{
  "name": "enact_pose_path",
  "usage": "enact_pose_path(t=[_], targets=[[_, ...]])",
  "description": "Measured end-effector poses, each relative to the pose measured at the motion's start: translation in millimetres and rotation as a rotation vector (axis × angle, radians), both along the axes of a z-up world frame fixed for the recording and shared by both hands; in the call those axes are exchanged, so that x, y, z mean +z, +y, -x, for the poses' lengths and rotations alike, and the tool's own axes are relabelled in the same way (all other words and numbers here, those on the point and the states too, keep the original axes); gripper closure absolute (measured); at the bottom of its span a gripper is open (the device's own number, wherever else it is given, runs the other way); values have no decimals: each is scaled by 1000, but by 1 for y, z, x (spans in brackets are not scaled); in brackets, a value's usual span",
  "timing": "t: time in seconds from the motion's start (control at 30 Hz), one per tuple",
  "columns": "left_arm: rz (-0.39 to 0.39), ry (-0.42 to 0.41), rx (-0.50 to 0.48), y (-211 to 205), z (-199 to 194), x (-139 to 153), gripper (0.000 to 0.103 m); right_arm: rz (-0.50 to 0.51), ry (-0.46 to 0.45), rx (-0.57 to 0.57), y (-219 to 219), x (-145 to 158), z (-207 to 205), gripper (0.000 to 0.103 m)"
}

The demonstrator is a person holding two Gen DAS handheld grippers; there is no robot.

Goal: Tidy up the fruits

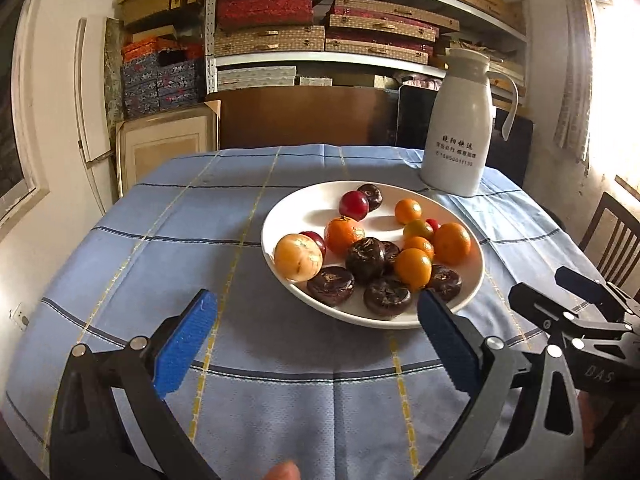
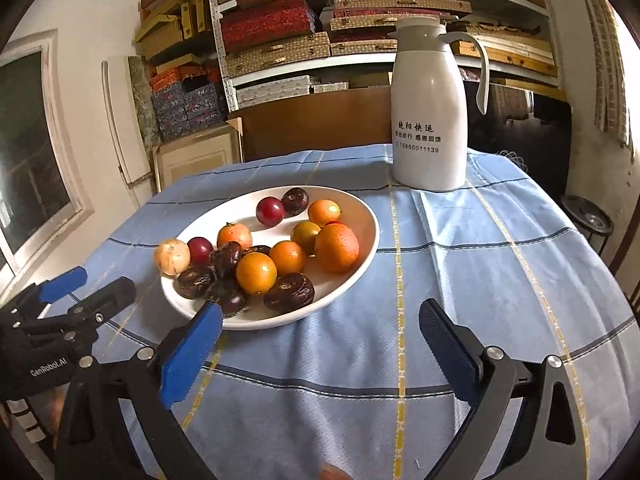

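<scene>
A white plate (image 1: 316, 202) (image 2: 356, 206) on the blue checked tablecloth holds several oranges, red plums and dark brown water chestnuts. A pale yellow fruit (image 1: 298, 258) (image 2: 173, 257) rests at the plate's left rim. A big orange (image 1: 452, 243) (image 2: 337, 247) lies on the right side. My left gripper (image 1: 316, 342) is open over the cloth, just in front of the plate, with nothing between its blue pads. Likewise open and empty, my right gripper (image 2: 320, 346) hovers near the plate's front right edge. Each gripper also shows at the other view's edge: right gripper (image 1: 556, 292), left gripper (image 2: 92, 288).
A tall white thermos jug (image 1: 460, 128) (image 2: 430, 120) stands behind the plate at the far right of the table. Shelves stacked with boxes (image 1: 280, 20) fill the back wall. A wooden chair (image 1: 612, 236) is at the right, and a dark bin (image 2: 588, 220) sits on the floor.
</scene>
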State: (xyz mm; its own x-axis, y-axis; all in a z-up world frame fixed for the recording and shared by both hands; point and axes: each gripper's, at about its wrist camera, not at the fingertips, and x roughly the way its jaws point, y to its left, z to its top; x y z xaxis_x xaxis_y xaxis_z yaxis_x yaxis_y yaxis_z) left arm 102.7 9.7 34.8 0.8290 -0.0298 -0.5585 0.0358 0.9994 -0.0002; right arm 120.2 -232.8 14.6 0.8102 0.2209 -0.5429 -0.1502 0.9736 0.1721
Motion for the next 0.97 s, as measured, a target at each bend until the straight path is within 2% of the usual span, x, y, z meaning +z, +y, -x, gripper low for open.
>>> enact_pose_path(t=[0.4,0.57,0.97], targets=[[26,47,-3,-1,-5,-4,5,15,19,28,8,-2,1,4],[-64,53,48,-7,-3,-9,5,10,18,30,8,-2,2,4],[-116,52,49,-14,-3,-10,5,-13,33,31,5,-2,0,4]])
